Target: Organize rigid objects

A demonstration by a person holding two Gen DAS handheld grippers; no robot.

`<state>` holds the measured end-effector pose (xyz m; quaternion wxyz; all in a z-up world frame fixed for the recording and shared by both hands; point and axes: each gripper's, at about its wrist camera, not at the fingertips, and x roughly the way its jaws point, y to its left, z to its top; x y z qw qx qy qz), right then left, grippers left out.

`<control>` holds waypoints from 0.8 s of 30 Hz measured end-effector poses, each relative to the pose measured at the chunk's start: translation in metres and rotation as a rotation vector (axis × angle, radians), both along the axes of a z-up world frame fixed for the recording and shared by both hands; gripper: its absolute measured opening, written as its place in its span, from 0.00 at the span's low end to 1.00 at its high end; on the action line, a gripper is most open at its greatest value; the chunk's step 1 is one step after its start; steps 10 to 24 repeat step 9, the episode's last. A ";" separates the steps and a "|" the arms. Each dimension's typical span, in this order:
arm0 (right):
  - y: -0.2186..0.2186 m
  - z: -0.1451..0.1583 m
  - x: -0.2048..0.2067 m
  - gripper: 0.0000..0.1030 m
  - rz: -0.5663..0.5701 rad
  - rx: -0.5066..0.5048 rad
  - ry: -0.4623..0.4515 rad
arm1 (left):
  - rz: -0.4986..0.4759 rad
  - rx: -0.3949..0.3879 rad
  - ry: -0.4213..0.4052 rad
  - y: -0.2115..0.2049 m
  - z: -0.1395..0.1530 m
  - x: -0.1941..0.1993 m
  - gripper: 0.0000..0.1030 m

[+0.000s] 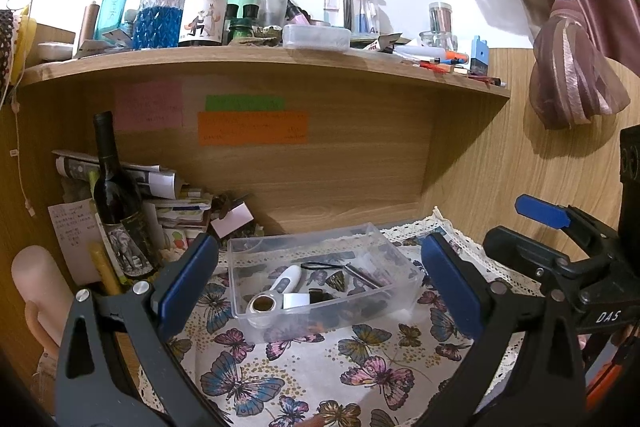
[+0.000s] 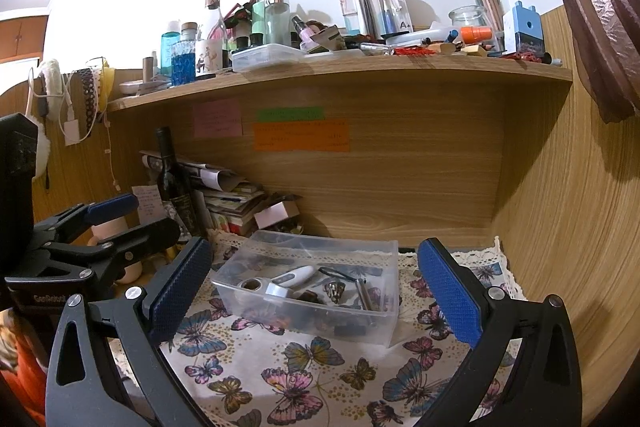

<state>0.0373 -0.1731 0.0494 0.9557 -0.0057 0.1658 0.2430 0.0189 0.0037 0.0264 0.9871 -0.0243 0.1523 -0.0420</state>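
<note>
A clear plastic box (image 1: 400, 291) (image 2: 376, 323) stands on the butterfly tablecloth (image 1: 340, 367) (image 2: 304, 379) under the wooden shelf. It holds a white handheld device (image 1: 286, 277) (image 2: 294, 275), a round magnifier (image 1: 262, 305) (image 2: 252, 284), a metal pen (image 1: 362, 275) (image 2: 362, 293) and other small items. My left gripper (image 1: 316, 283) is open and empty, its blue pads on either side of the box, short of it. My right gripper (image 2: 316, 291) is open and empty, facing the same box from the right. Each gripper also shows in the other's view.
A dark wine bottle (image 1: 116, 203) (image 2: 174, 183) stands at the back left beside stacked papers (image 1: 172, 203) (image 2: 228, 195). The shelf above (image 1: 260, 61) (image 2: 340, 71) is crowded with bottles, jars and pens. A wooden side wall (image 2: 560, 227) closes the right. A curtain (image 1: 572, 59) hangs there.
</note>
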 end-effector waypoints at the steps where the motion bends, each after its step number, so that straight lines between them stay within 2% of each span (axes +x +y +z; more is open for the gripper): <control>1: 0.000 0.000 0.000 1.00 0.000 0.000 0.000 | -0.001 0.003 0.000 0.001 0.000 0.001 1.00; 24: 0.001 -0.003 0.003 1.00 0.006 -0.004 0.011 | -0.014 -0.003 0.009 0.004 -0.002 0.003 1.00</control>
